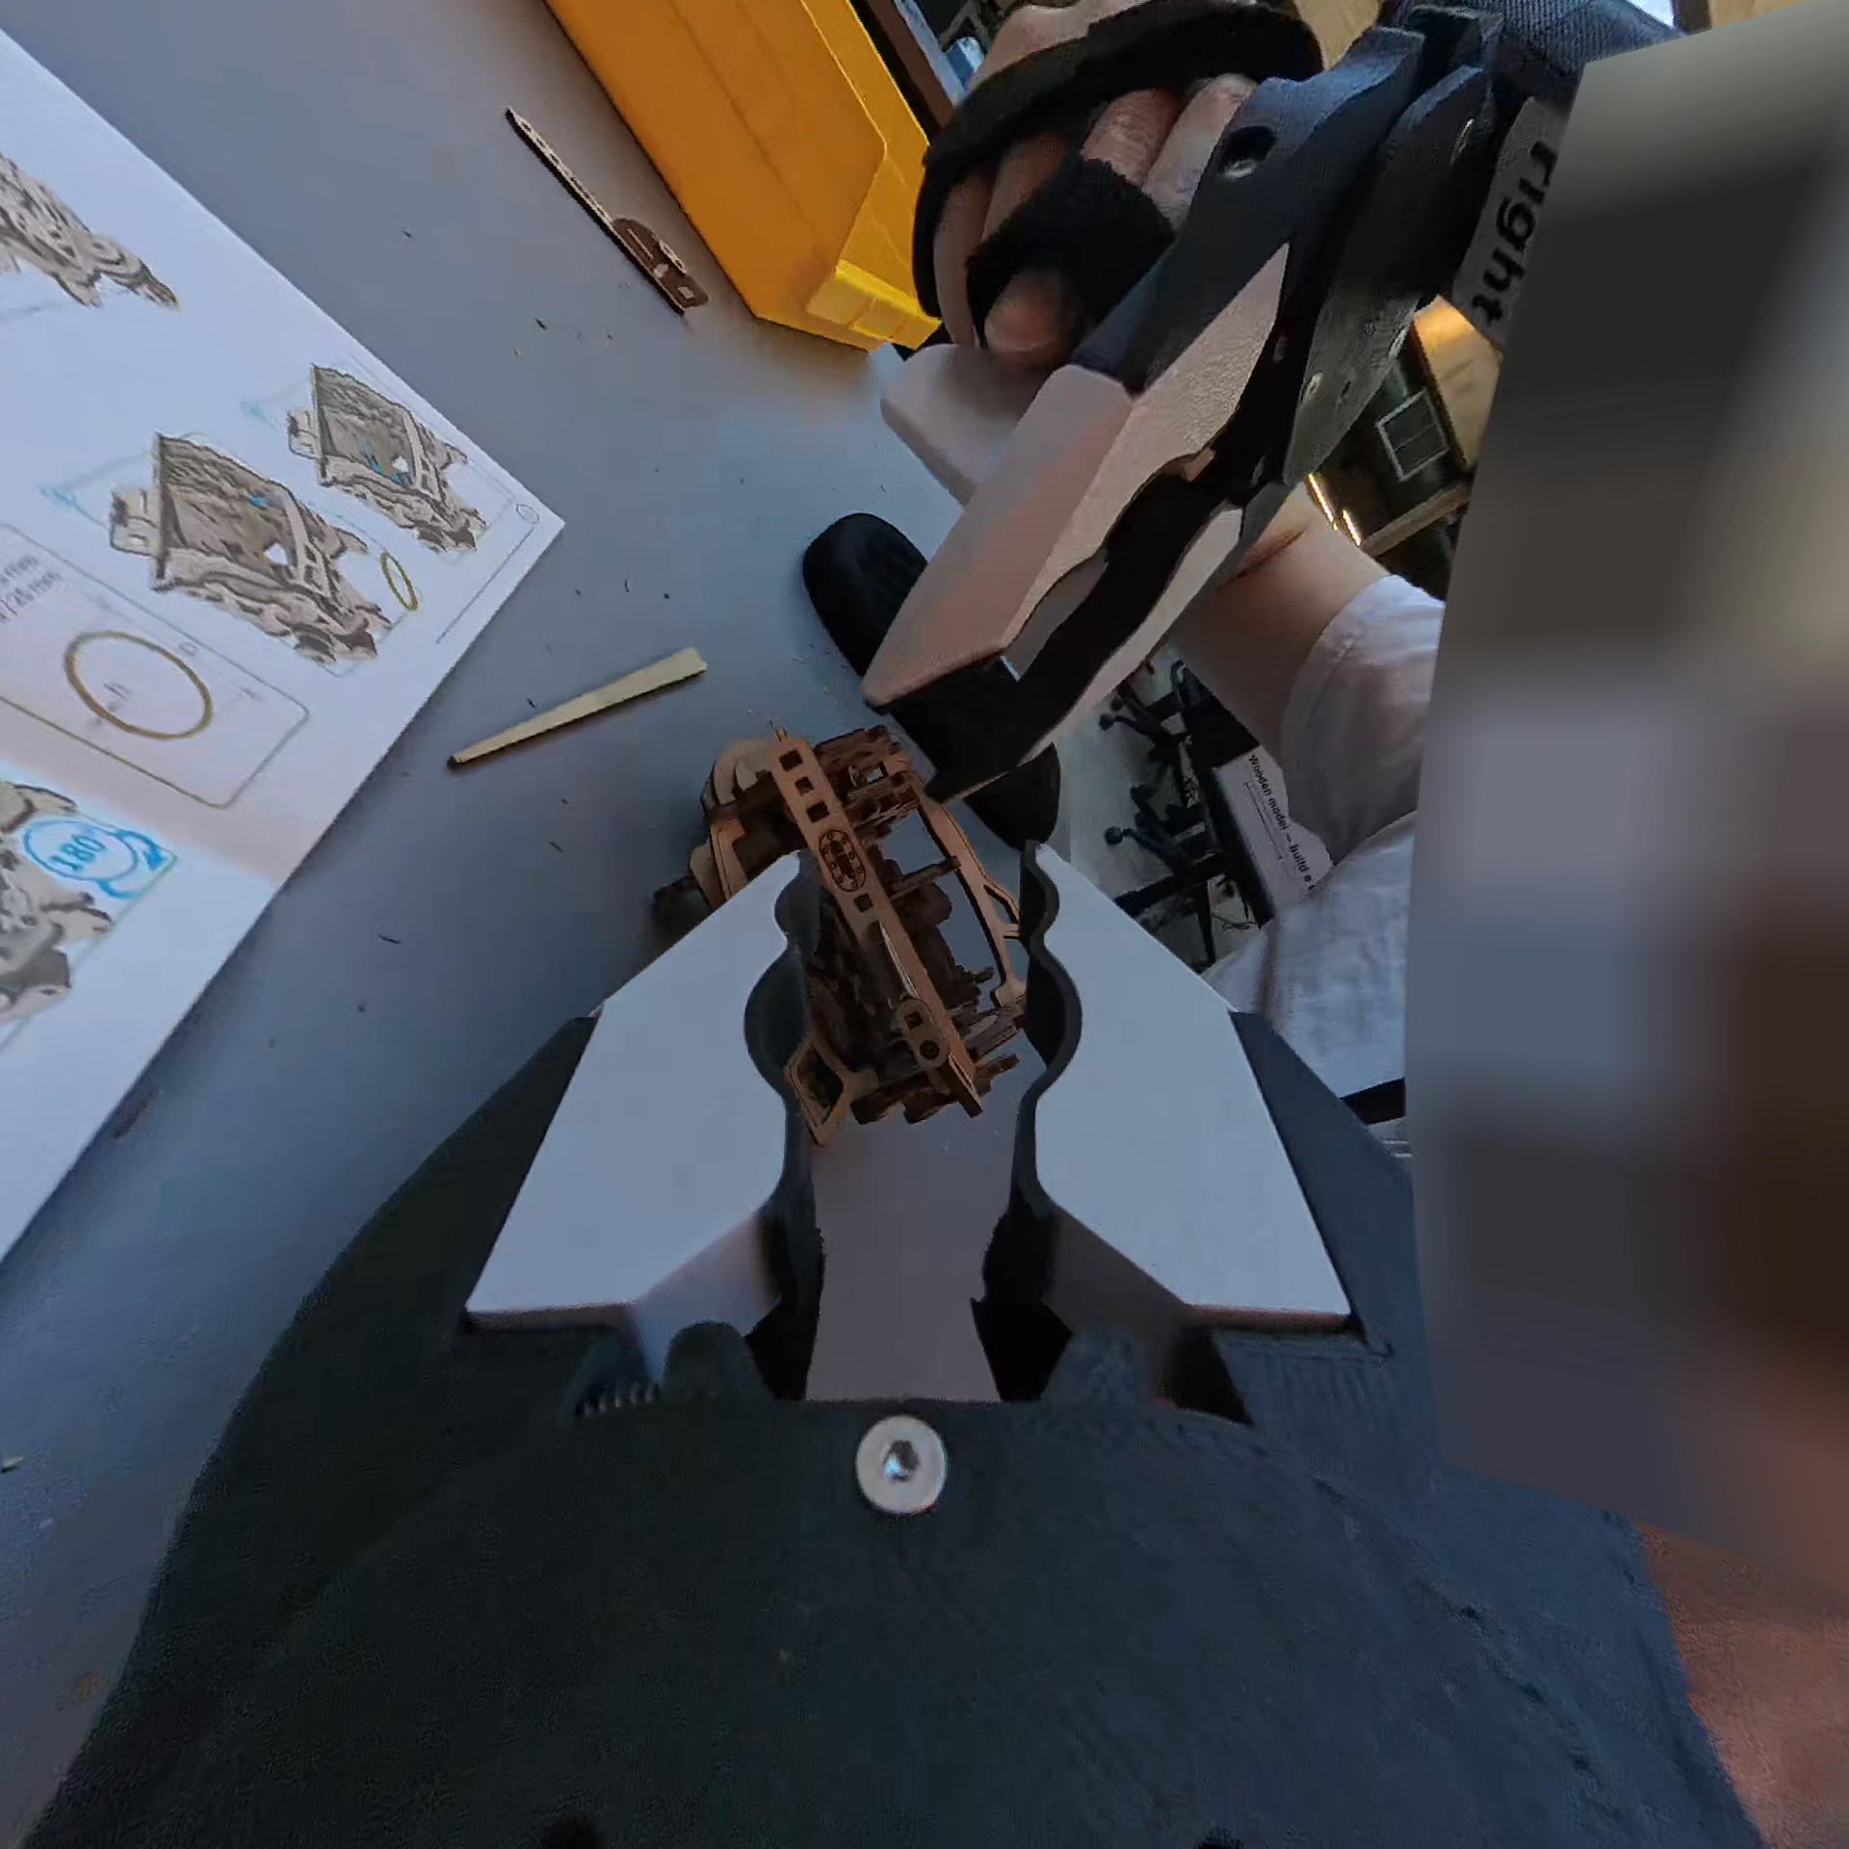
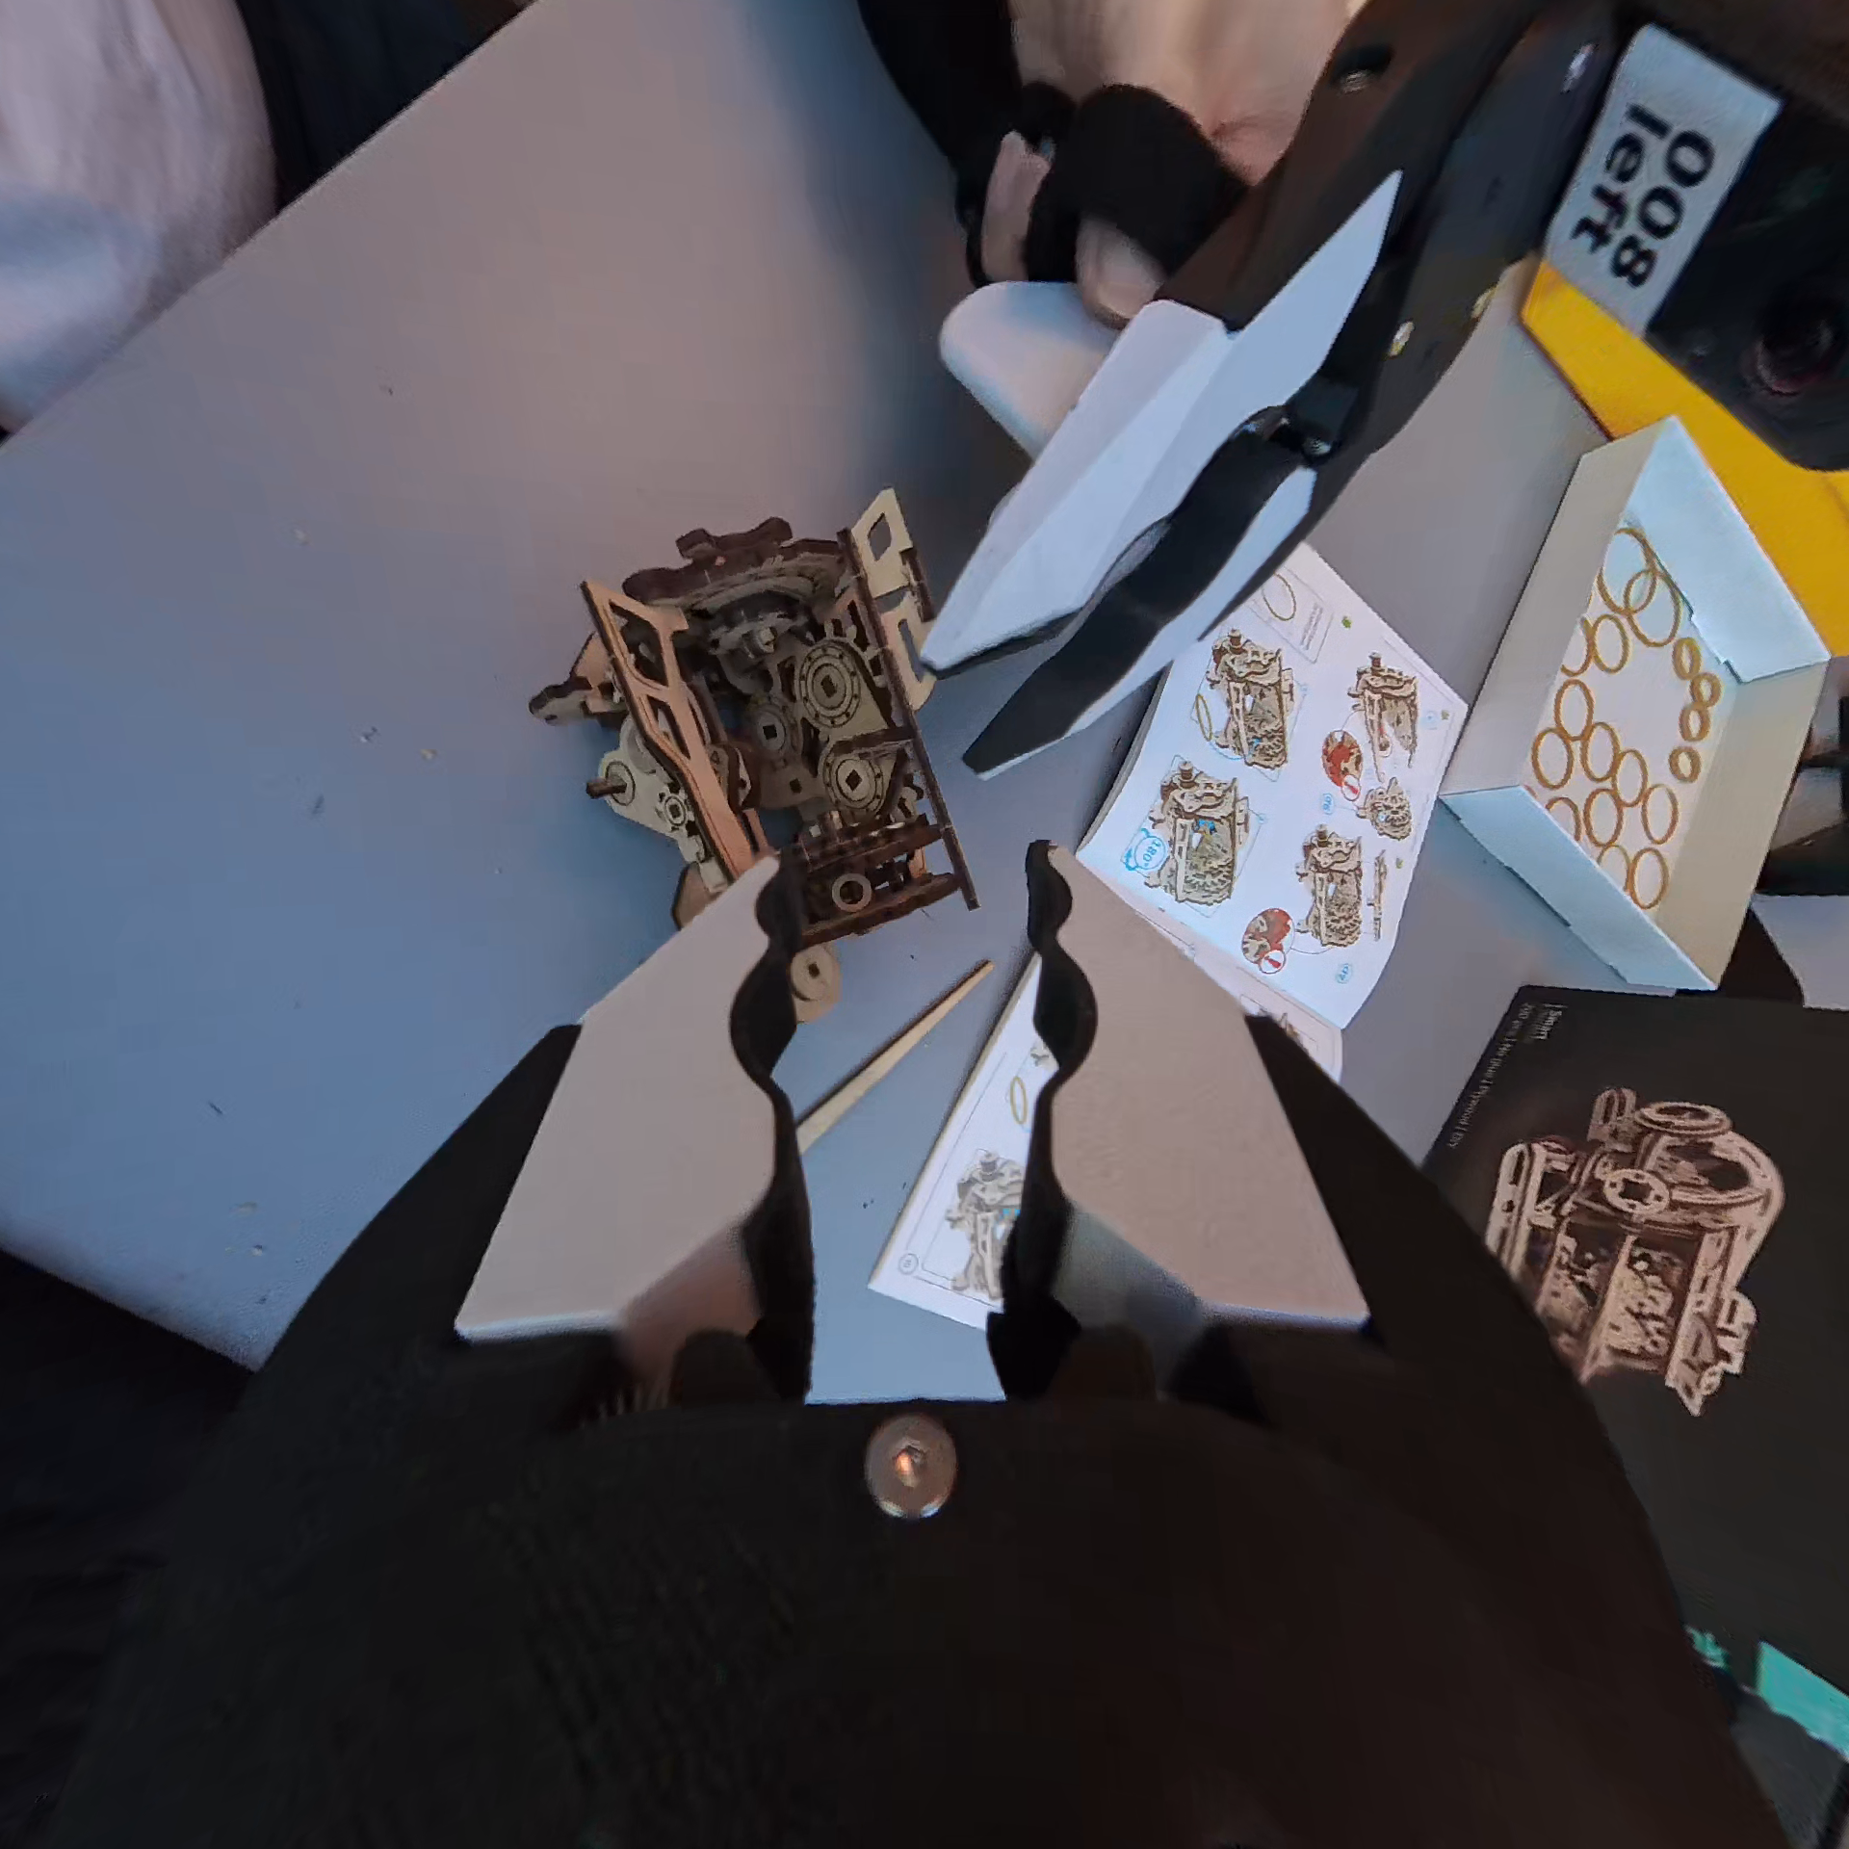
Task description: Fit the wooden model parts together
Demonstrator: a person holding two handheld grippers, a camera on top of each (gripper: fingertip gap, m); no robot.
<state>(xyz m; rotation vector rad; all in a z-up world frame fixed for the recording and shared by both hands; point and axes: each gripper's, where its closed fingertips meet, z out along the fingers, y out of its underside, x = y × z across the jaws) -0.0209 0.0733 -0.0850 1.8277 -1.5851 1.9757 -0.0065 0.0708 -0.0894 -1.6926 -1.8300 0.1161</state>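
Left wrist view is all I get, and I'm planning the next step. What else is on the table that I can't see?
Observer: A white tray of gold rings sits beside the instruction sheet.
Operator: Anything more?
Observer: A black box with the model pictured on it lies near that sheet, closer to the right gripper.
Operator: Is that gripper holding anything?
Observer: No. Its fingers are apart with nothing between them, and the wooden model lies just ahead of its tips.
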